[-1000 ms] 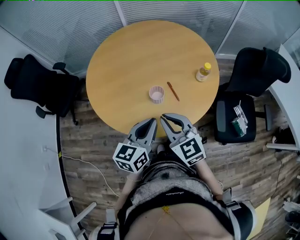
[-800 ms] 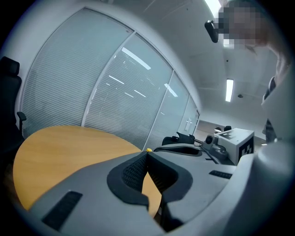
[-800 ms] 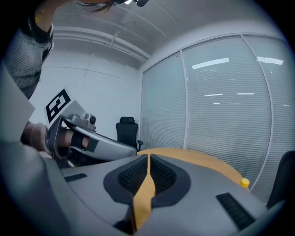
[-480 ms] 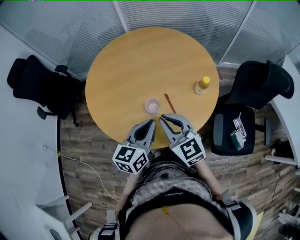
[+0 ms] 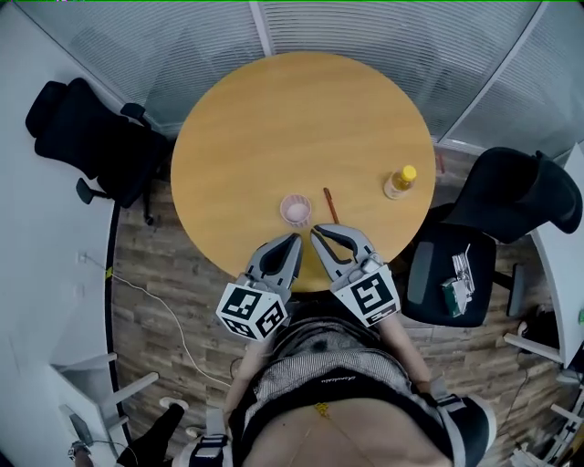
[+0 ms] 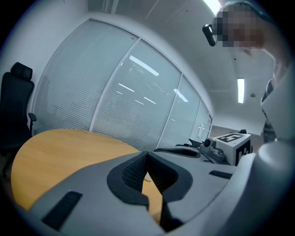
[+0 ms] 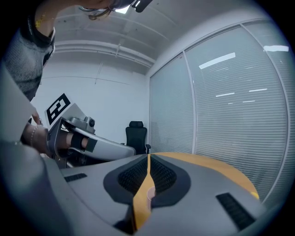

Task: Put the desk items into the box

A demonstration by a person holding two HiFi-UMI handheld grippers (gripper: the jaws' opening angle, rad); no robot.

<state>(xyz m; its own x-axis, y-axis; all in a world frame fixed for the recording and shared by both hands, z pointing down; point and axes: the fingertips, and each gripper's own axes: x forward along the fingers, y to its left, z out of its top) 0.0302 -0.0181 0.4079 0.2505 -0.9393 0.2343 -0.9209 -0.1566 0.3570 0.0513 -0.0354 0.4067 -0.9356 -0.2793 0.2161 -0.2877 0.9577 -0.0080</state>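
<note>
A round wooden table (image 5: 274, 109) carries a small pink cup (image 5: 296, 210), a brown pen (image 5: 330, 204) beside it and a yellow-capped bottle (image 5: 398, 181) near the right edge. My left gripper (image 5: 295, 239) and right gripper (image 5: 317, 229) are held side by side at the table's near edge, just short of the cup and pen. Both are shut with nothing held. In the left gripper view the left gripper (image 6: 147, 156) has its jaws touching. In the right gripper view the right gripper (image 7: 148, 157) is closed too, with the cup (image 7: 150, 193) showing below the pads. No box is in view.
A black office chair (image 5: 91, 146) stands left of the table. Another black chair (image 5: 511, 196) stands at the right, with a green item (image 5: 456, 290) on its seat (image 5: 429, 274). Glass walls with blinds (image 5: 365, 27) curve behind the table. The floor is wood plank.
The cup, pen and bottle now lie closer to my grippers, as I have come nearer the table. Both grippers stay shut and side by side.
</note>
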